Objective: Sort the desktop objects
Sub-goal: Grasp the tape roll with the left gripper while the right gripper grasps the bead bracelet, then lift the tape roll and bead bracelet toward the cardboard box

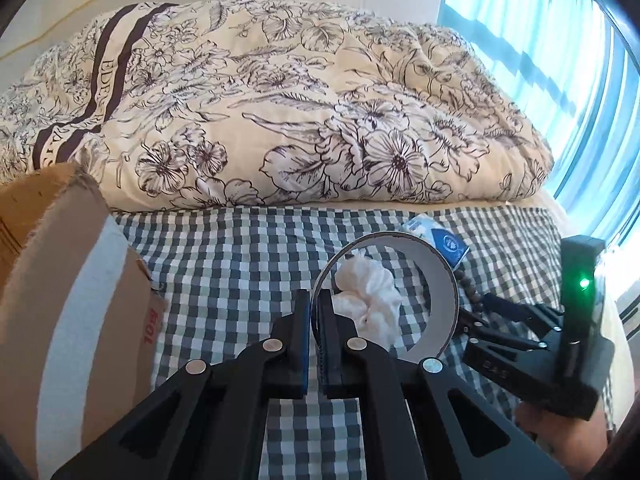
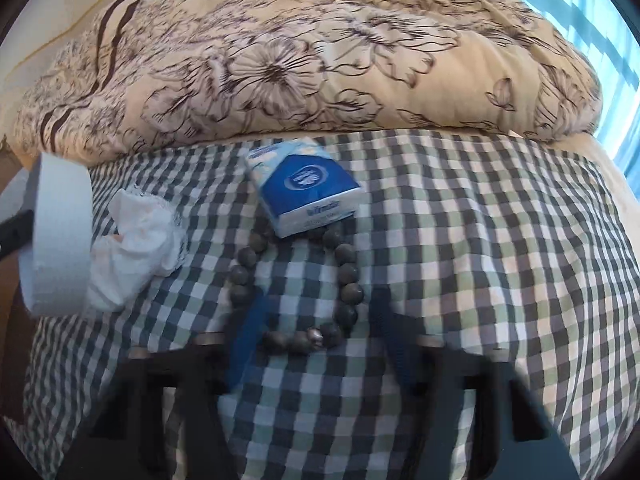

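A: Left claw (image 1: 316,344)?
B: Clenched on the tape roll (image 1: 424,280) wall, roll lifted above the checkered bed sheet (image 1: 224,264). Crumpled tissue (image 1: 368,300) right behind it.
A: Right claw (image 2: 312,344)?
B: Spread wide — bead bracelet (image 2: 296,292) lies between its fingers. Tissue pack (image 2: 304,188) just ahead, touching the beads.
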Motion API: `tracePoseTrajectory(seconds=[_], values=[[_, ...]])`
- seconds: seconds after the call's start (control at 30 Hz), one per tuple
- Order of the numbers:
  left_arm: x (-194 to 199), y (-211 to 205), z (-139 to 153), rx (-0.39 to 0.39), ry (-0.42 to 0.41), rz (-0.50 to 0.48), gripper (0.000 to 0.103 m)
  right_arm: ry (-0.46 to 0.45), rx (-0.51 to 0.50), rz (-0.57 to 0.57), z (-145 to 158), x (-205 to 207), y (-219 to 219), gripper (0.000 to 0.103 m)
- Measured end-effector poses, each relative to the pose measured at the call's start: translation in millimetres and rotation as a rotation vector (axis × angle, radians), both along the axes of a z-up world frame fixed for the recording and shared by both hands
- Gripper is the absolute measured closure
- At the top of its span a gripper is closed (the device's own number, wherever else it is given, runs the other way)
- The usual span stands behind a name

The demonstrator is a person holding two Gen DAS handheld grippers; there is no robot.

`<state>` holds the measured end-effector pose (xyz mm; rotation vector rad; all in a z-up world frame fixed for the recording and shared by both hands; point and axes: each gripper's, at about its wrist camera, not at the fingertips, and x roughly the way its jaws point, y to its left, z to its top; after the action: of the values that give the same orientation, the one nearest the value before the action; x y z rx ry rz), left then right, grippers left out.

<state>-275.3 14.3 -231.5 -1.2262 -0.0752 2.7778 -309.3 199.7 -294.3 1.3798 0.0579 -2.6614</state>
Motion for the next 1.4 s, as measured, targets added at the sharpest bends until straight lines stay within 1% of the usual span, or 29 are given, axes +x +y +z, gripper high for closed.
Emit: tracePoseTrajectory(seconds=[0.03,0.1,0.17,0.33,0.5,0.63,1.1,1.4], values=[[1,0,2,0.001,0.003,0.000,0.100,0.001,0.022,0.002,-1,1,-3,0.092],[3,-1,7,0.002,0.008,0.002,0.100,0.003,0.031,0.001,0,2,-5,0.092],[5,-2,10,0.002,0.012,0.003,0.100,0.004,0.010,-0.005,3,6,-3,0.092],[14,-3,21,0.005,0.022,0.006,0.100,0.046,-0.014,-0.011,23,26,6,0.092],[25,-5,36,0.015,0.037,0.013,0.100,0.072,-0.096,-0.025,47,48,24,0.092],[37,-7,49,0.018,0.053,0.015,0.100,0.091,-0.142,-0.039,65,65,35,0.092],[93,-6,104,0.021,0.134,0.014,0.100,0.185,-0.152,-0.026,128,127,34,0.092],[133,-4,129,0.020,0.173,0.006,0.100,0.258,-0.146,-0.004,173,173,24,0.092]])
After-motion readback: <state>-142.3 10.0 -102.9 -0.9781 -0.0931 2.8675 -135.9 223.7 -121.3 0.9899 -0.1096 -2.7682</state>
